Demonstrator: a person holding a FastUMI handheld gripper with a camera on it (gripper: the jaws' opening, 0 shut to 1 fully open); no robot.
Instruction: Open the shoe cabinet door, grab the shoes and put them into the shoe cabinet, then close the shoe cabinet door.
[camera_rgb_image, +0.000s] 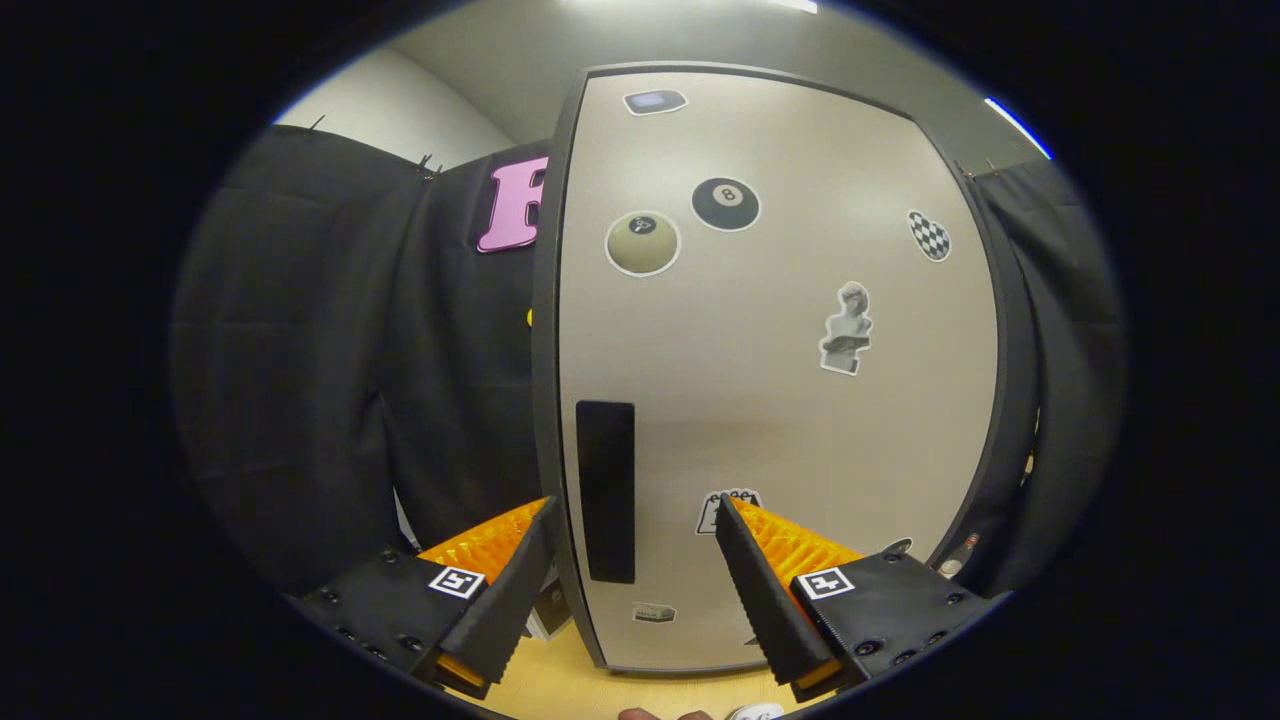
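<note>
Booth: black cloth wall (300, 350) is hanging on both sides, with a pale wooden floor (560, 685) showing below.

Item 1, shoe cabinet (780, 400): standing upright just ahead of the fingers, its door (760, 440) shut and facing the camera. The panel is pale and flat in a dark frame and is carrying several stickers, among them an eight-ball sticker (726, 204) at 12 o'clock from the fingers.

Item 2, handle (606, 491): a dark vertical bar or recess near the door's left edge, sitting between the two fingers and slightly beyond their tips, at roughly 11 o'clock from the gripper's midpoint.

Item 3, gripper (635, 520): fingers are standing spread wide apart, gripping nothing, one finger reaching past the cabinet's left edge and the other over the door face.

Handling, judged: the door is likely rigid, smooth and light on its hinges. The flat face is offering no purchase, so the handle looks like the place to take hold.

Room, judged: the door is probably hinged at 3 o'clock and swinging toward the camera. Cloth is crowding both sides, so the swing needs space in front.
</note>
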